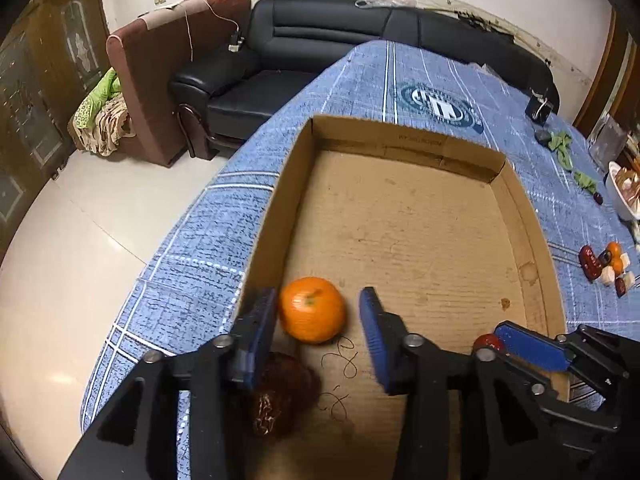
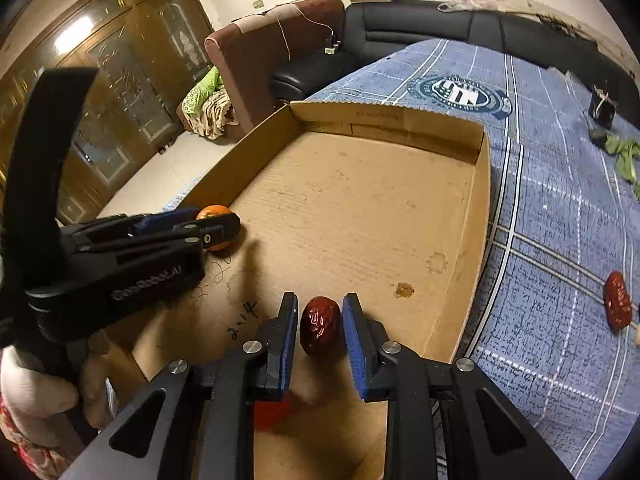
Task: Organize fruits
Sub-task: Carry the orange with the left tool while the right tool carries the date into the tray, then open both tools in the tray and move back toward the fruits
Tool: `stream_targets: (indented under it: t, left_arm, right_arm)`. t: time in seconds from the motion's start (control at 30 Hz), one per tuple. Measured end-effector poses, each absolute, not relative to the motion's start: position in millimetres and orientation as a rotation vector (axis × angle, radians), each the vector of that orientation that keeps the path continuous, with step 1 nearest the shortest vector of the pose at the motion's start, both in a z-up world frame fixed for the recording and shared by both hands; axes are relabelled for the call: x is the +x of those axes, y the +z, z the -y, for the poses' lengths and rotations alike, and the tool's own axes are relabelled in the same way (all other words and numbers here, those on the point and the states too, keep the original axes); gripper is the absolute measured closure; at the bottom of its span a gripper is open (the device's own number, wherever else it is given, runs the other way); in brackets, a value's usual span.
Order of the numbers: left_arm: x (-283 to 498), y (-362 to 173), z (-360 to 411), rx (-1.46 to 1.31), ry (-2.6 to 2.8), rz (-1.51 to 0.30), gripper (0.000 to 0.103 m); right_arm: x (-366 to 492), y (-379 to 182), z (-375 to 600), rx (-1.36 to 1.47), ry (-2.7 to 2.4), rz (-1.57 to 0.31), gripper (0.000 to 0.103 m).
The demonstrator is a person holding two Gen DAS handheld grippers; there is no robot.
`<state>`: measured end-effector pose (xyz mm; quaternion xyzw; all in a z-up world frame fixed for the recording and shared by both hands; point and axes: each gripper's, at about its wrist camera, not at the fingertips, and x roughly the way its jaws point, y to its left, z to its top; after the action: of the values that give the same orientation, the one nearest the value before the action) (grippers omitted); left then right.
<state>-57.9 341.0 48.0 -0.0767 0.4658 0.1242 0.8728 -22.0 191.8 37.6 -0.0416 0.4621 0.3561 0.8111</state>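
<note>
Orange mandarin, dark red date, blue plaid tablecloth.

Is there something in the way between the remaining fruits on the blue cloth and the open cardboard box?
Only the low side wall of the shallow brown cardboard box stands between it and the wrinkled red date lying on the blue checked tablecloth; nothing else visible blocks that path.

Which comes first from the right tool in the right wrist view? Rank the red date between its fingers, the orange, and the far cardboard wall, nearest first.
From the right tool:
1. Red date, between its fingers, on the box floor.
2. Orange, up and left, by the left tool.
3. Far cardboard wall, at the box's back edge.
</note>
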Motion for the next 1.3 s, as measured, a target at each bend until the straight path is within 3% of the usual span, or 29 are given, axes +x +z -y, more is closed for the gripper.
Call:
stream_targets:
  t: [0.17,0.67,1.3]
  left_arm:
    - [-72.2,66.2,-341.0,-0.158,0.283,-0.911,0.048]
    - [-117.5,123.9,-268.7,0.029,0.337,-0.7,0.031]
    - [-112.0,127.2,-176.7,0.11,0.166,-0.697,0.026]
  right_arm:
    - [-28.1,46.2,-197.1,-0.119,0.78,-0.961,0.074]
    - [-50.8,86.4,-122.7,-0.016,0.723,-0.844,0.071]
    - [-33.0,63.0,78.9,0.245,0.36,-0.852,0.069]
